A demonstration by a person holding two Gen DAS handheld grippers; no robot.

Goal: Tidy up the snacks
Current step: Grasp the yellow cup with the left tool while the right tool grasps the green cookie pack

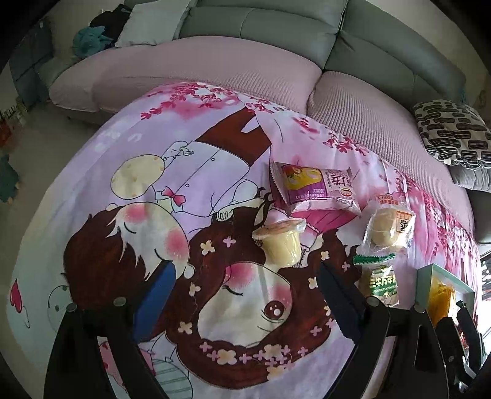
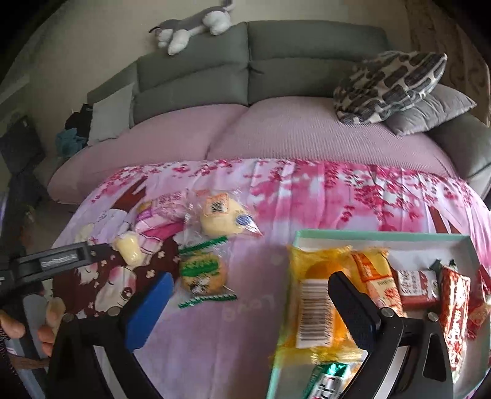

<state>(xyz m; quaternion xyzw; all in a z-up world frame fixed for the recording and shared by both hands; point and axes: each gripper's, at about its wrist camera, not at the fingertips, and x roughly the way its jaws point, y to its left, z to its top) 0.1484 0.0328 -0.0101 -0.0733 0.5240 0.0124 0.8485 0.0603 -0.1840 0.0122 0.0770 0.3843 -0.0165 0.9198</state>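
Loose snacks lie on the cartoon-print cloth (image 1: 214,190): a yellow jelly cup (image 1: 280,242), a purple packet (image 1: 313,190), a clear-wrapped bun (image 1: 386,230) and a green-edged packet (image 1: 377,282). My left gripper (image 1: 245,294) is open just short of the jelly cup, nothing between its fingers. In the right wrist view the same cup (image 2: 129,245), bun (image 2: 221,218) and green packet (image 2: 202,270) lie at the left. My right gripper (image 2: 254,307) stands open over the left rim of a teal box (image 2: 383,236). Its right finger is above a yellow packet (image 2: 316,307) in the box.
The box also holds an orange packet (image 2: 374,276), red packets (image 2: 454,300) and a green one (image 2: 328,380). A grey sofa (image 2: 276,61) with a pink cover runs behind the cloth, with a patterned pillow (image 2: 389,86) and a plush toy (image 2: 190,27). A hand (image 2: 18,331) holds the left gripper (image 2: 61,261).
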